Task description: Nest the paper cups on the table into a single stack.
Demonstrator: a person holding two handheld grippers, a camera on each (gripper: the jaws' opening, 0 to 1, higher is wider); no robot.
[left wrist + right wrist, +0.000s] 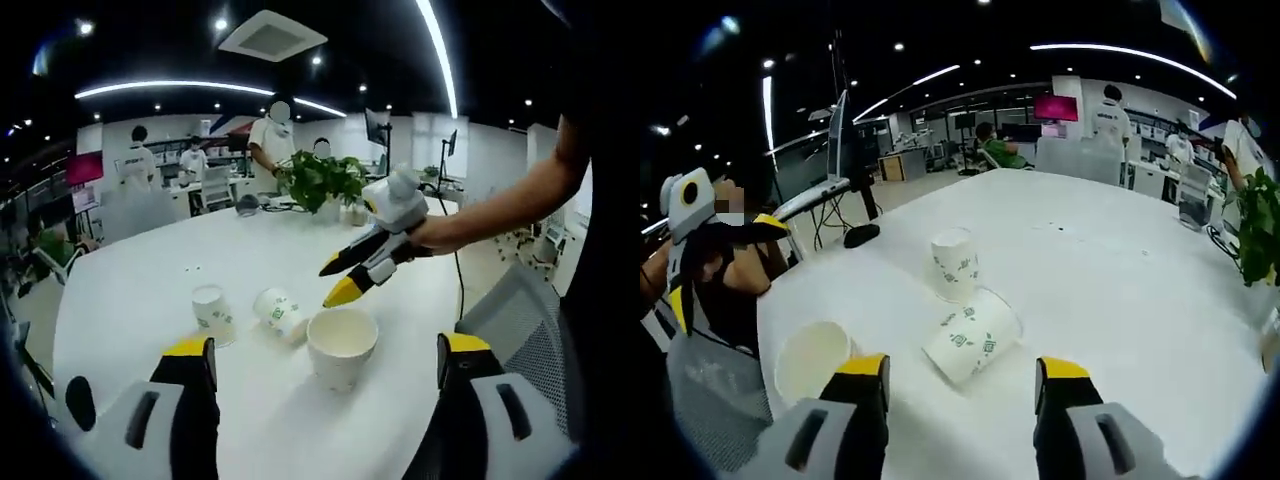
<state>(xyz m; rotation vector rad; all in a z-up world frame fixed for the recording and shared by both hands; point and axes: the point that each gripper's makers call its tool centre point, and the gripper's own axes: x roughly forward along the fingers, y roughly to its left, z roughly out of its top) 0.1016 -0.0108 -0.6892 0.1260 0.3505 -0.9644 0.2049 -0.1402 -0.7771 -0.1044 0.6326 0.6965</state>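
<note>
Three white paper cups with green print are on the round white table. One cup stands, one lies on its side, and a wider one stands mouth up. My left gripper is open, low over the near table edge, with the mouth-up cup just beyond its jaws. My right gripper is open too, and the lying cup sits just ahead of its jaws. In the left gripper view the right gripper hovers above the lying and mouth-up cups, held by a person's hand.
A potted plant stands at the far side of the table. A grey mesh chair is close on the right. Several people stand or sit beyond the table. A monitor is off the table's edge.
</note>
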